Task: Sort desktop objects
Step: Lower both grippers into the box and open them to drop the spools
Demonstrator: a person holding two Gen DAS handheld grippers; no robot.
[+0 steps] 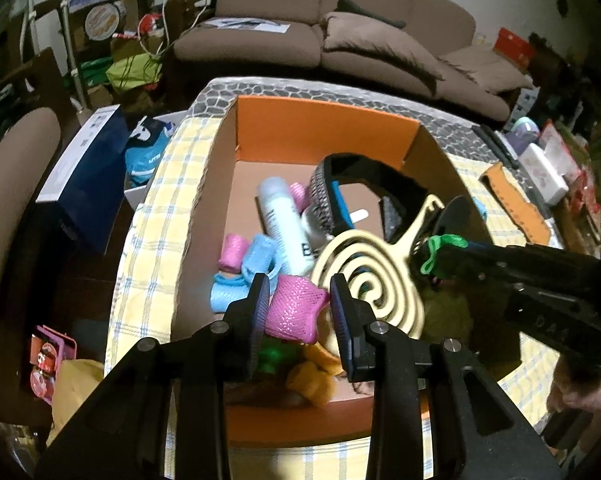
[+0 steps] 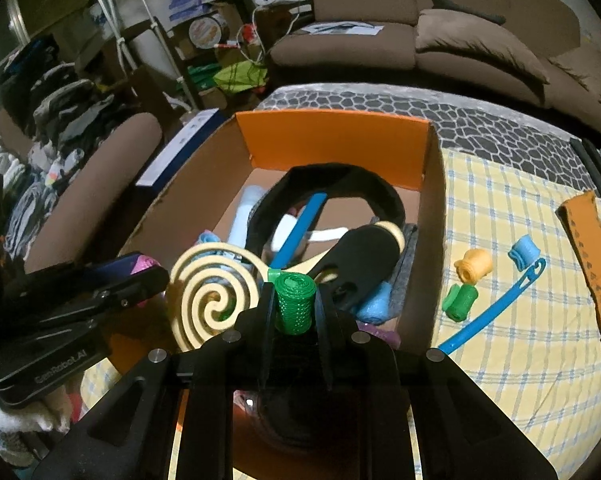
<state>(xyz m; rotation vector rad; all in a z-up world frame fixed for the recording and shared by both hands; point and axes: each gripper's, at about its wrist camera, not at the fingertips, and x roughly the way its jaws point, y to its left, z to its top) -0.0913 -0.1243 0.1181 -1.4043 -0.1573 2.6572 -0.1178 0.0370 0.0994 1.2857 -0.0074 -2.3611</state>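
Observation:
An open orange cardboard box (image 1: 320, 128) (image 2: 332, 140) stands on the checked cloth, holding a white bottle (image 1: 282, 222), pink and blue mesh rollers, a cream spiral trivet (image 1: 370, 276) (image 2: 212, 296) and a black band (image 2: 332, 184). My left gripper (image 1: 300, 308) hangs over the box, shut on a pink mesh roller (image 1: 296, 312). My right gripper (image 2: 294, 308) is shut on a green mesh roller (image 2: 294, 300), also above the box; it shows in the left wrist view as a black body with the green roller (image 1: 440, 248) at its tip.
On the cloth right of the box lie an orange roller (image 2: 474, 266), a green roller (image 2: 460, 300), a blue roller (image 2: 524, 252), a blue plastic stick (image 2: 496, 308) and an orange cloth strip (image 2: 592, 256). A brown sofa (image 1: 340, 40) stands behind. Clutter fills the floor at left.

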